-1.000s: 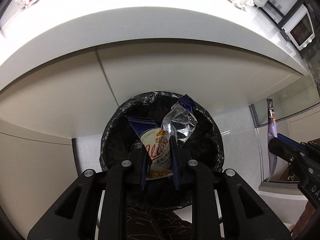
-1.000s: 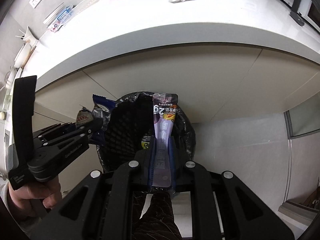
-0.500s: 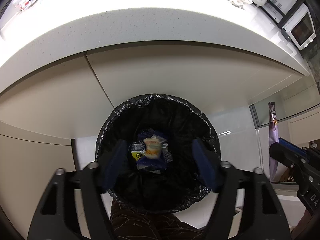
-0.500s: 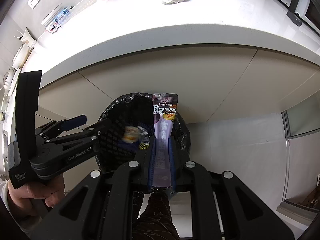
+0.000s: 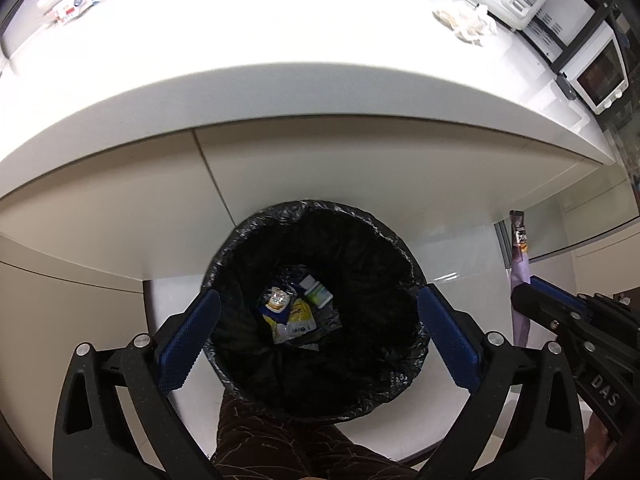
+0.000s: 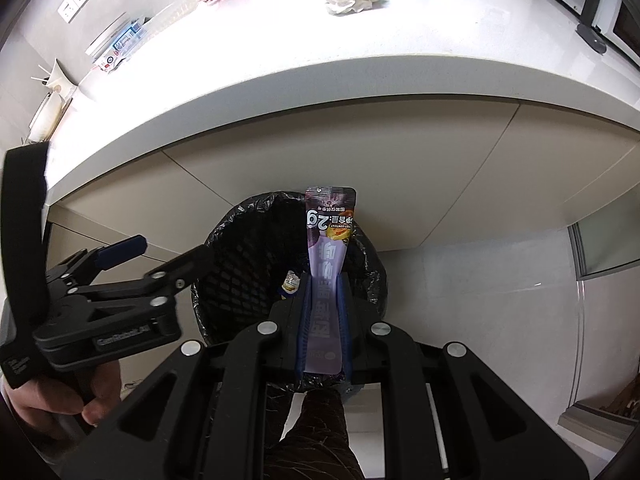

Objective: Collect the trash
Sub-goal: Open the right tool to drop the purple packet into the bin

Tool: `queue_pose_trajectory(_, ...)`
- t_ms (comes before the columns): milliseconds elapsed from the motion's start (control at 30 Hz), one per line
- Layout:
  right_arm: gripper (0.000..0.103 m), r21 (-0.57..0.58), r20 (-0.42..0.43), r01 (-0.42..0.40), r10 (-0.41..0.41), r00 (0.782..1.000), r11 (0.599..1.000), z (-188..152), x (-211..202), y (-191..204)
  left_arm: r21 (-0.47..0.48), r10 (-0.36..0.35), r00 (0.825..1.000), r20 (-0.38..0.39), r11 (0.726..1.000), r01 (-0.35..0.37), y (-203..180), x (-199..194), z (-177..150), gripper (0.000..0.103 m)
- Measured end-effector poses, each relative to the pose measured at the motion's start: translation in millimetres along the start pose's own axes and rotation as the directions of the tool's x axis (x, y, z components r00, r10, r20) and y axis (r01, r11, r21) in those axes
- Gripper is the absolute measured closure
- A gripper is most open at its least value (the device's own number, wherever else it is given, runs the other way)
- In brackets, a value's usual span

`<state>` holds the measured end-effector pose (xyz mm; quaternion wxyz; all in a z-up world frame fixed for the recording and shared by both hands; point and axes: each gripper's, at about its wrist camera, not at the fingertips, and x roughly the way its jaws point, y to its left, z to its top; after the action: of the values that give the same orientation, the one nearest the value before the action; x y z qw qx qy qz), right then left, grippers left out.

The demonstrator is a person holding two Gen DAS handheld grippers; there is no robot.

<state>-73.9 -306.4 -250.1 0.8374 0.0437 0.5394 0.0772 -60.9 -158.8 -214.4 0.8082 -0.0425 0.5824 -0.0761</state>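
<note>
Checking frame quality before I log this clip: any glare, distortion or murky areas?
Left wrist view: countertop overexposed, its edge bowed by the fisheye; bin interior dark, wrappers still legible. Right wrist view: same bowing, purple sachet sharp, counter glare milder.

Bin mouth point(image 5: 316, 216) open above; counter edge point(image 5: 320, 92) overhangs behind.

— How does the left tool point(image 5: 318, 338) stand?
— Spread wide, its two blue-padded fingers point(image 5: 188, 340) well apart with nothing between them, pointing downward.
— And the right tool point(image 6: 324, 316)?
— Its fingers are drawn close together, clamped on a thin purple packet point(image 6: 329, 240) that sticks up between them.
— Any hand in sight?
— The person's left hand point(image 6: 60, 404) shows in the right wrist view, wrapped around the left tool's handle.
</note>
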Motion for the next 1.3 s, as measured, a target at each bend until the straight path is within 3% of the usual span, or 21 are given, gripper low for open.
queue_pose_trajectory(600,0.091,-0.113,-0.07,-0.029,0.021,0.997,0.993,10.0,46.0,35.7,-0.121,0.061,0.998,0.012,0.991,-0.059,74.0,-20.7,-9.7,0.006)
queue_pose_trajectory(967,0.09,-0.161,-0.103,-0.04,0.024,0.994,0.986,17.9,67.5,57.6,-0.155,0.072,0.997,0.027,0.986,-0.067,94.4,-27.5,-11.9,0.006)
queue_pose_trajectory(1200,0.085,-0.154,-0.082,-0.019,0.006,0.997,0.988,22.9,68.5,58.2,-0.15,0.073,0.997,0.032,0.986,-0.068,98.2,-29.4,-10.5,0.006)
queue_pose_trajectory(1300,0.076,-0.151,-0.072,-0.011,0.0,0.997,0.988,23.3,66.6,59.5,-0.15,0.078,0.996,0.03,0.986,-0.073,97.6,-28.8,-10.0,0.006)
